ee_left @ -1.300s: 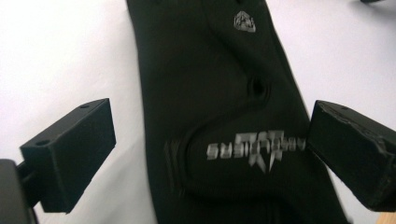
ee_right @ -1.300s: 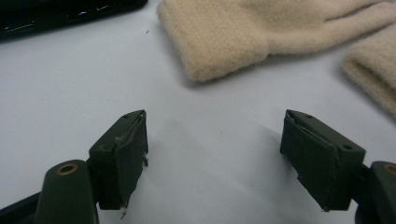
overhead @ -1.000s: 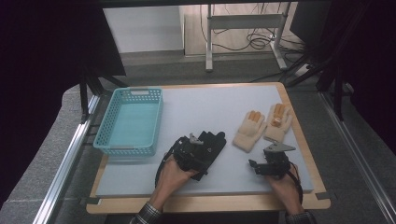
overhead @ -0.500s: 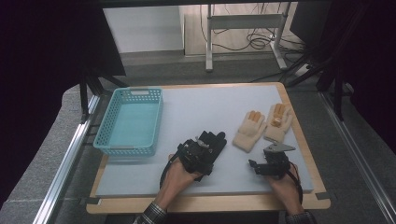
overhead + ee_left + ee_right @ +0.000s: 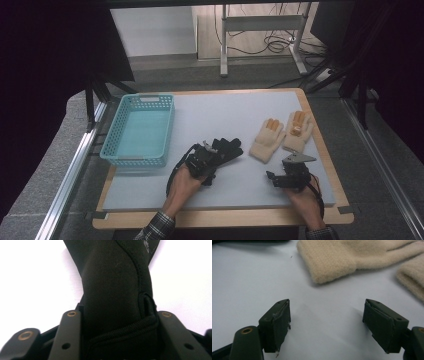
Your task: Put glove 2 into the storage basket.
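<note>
- Centrally on the white table (image 5: 150, 187), the left gripper (image 5: 113, 322) has just been closing, its jaws now pinching the black glove's (image 5: 112, 290) cuff.
- Right gripper (image 5: 327, 322) rests with jaws spread near two cream gloves (image 5: 280, 134).
- Teal basket (image 5: 140, 129) sits left.

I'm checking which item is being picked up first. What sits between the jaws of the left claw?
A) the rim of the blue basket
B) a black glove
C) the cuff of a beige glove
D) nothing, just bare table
B: in the left gripper view the black glove is bunched between the two jaws of the left claw, whose jaws have just been closing, while the beige gloves lie apart near the right claw.
</note>
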{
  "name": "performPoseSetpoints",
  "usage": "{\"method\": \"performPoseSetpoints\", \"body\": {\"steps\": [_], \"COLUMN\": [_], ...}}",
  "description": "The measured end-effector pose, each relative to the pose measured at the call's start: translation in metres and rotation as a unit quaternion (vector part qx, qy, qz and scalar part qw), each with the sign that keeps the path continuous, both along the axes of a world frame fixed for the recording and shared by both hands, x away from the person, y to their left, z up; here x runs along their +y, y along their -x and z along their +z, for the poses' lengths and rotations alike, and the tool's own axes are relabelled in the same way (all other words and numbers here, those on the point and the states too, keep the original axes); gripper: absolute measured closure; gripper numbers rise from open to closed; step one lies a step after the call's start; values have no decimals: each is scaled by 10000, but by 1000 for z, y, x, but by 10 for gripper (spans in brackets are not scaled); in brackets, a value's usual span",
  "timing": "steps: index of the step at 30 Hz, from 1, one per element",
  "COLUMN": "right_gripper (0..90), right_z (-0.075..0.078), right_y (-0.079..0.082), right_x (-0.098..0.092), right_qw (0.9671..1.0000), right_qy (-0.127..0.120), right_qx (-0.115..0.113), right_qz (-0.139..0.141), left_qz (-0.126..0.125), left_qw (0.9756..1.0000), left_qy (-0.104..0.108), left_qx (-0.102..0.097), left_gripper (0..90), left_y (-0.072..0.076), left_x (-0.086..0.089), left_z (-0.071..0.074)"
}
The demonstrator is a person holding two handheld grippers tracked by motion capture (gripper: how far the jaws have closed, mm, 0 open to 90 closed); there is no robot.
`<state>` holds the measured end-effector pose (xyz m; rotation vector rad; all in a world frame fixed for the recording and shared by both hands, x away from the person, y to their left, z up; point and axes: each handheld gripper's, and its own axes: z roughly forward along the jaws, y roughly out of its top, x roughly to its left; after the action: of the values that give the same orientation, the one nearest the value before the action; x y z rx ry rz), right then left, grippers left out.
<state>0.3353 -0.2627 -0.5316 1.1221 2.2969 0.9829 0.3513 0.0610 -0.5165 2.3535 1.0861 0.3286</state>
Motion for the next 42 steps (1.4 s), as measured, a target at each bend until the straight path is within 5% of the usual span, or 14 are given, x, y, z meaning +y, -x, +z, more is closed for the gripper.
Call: {"method": "performPoseSetpoints", "body": {"steps": [18,31,42], "right_gripper": [217,215,214], "right_z": [0,0,0], "right_y": [0,0,0], "right_x": [0,0,0], "right_qw": [10000,10000,10000], "right_qy": [-15,-17,-14], "right_qx": [9,11,8], "right_qz": [3,11,13], "left_qz": [176,547,1107], "left_qw": [9992,9978,9928], "left_qy": [314,306,234], "left_qx": [-162,-225,-389], "left_gripper": [600,596,596], "left_y": [-22,-43,-55], "left_x": [21,44,84], "left_z": [49,80,101]}}
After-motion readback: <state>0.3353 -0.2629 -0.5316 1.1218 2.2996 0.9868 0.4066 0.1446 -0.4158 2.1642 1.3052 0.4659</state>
